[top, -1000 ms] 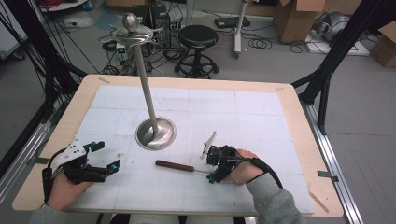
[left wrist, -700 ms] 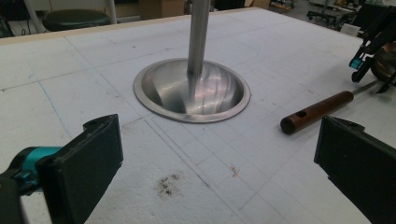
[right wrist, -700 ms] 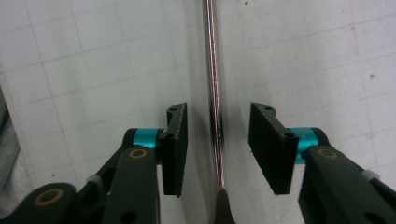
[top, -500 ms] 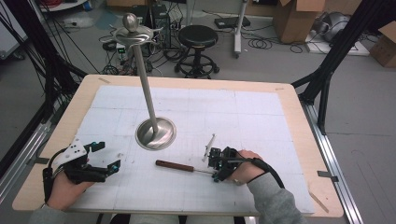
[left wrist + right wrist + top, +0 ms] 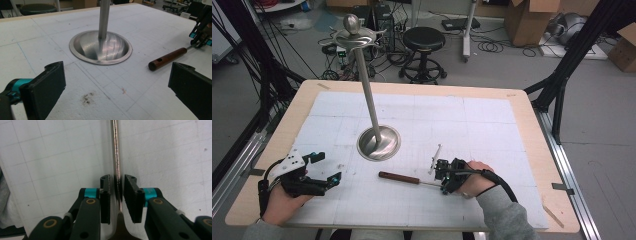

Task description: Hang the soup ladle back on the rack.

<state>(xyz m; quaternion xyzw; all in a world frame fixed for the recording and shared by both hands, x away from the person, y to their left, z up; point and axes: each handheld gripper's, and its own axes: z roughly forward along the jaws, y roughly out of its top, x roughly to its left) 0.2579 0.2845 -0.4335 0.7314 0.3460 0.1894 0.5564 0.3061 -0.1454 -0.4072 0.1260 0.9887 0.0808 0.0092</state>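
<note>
Black hand-held gripper (image 5: 117,195), teal joints, brass screws, grey sleeves (image 5: 507,220)

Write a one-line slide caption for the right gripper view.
Right claw, jaws just closing, around the thin metal shaft of a wooden-handled utensil above the gridded white mat.

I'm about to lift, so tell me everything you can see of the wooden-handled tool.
The wooden-handled tool lies flat on the white table mat, right of the steel stand's base. Its dark brown handle has a hole near the free end; a thin shiny metal shaft runs from it between the right gripper jaws, which have just been closing around it.
</note>
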